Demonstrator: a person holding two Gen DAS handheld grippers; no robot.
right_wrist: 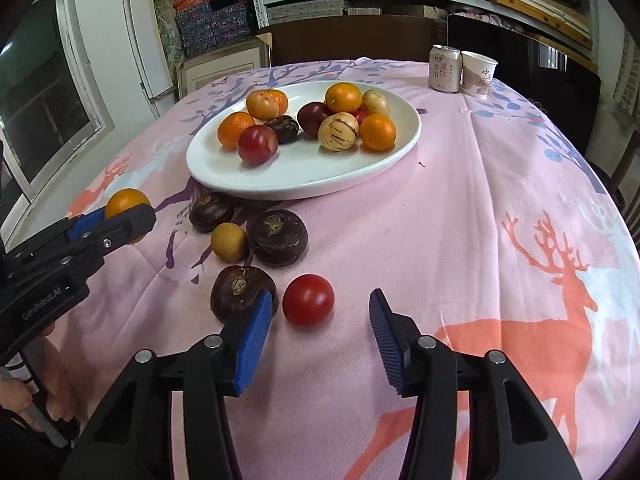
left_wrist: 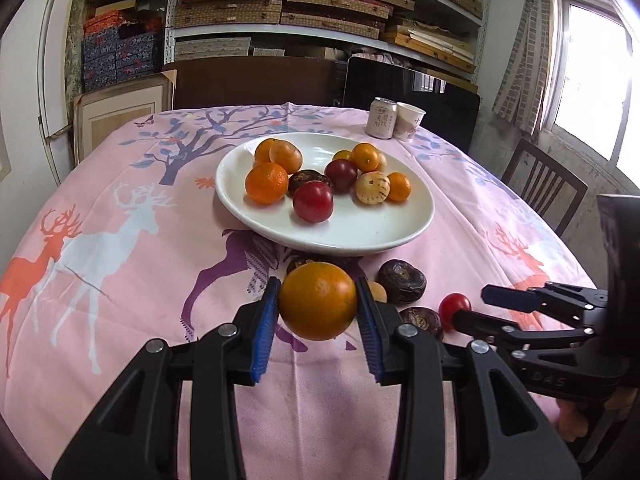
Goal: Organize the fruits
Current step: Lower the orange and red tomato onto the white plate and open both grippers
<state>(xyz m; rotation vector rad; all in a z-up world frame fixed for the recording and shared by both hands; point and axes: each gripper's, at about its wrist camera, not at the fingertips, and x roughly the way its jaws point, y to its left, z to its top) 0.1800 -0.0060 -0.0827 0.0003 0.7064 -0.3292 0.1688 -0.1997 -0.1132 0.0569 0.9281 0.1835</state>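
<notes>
My left gripper is shut on an orange and holds it above the cloth, just in front of the white plate. The plate holds several oranges, plums and pale striped fruits. My right gripper is open and empty; a red tomato lies just ahead, between its fingertips. Three dark brown water chestnuts and a small yellow fruit lie on the cloth between the tomato and the plate. The left gripper with its orange shows at the left of the right wrist view.
A drink can and a paper cup stand at the table's far right. The pink deer-print tablecloth covers the table. Shelves with boxes stand behind, and a wooden chair is at the right.
</notes>
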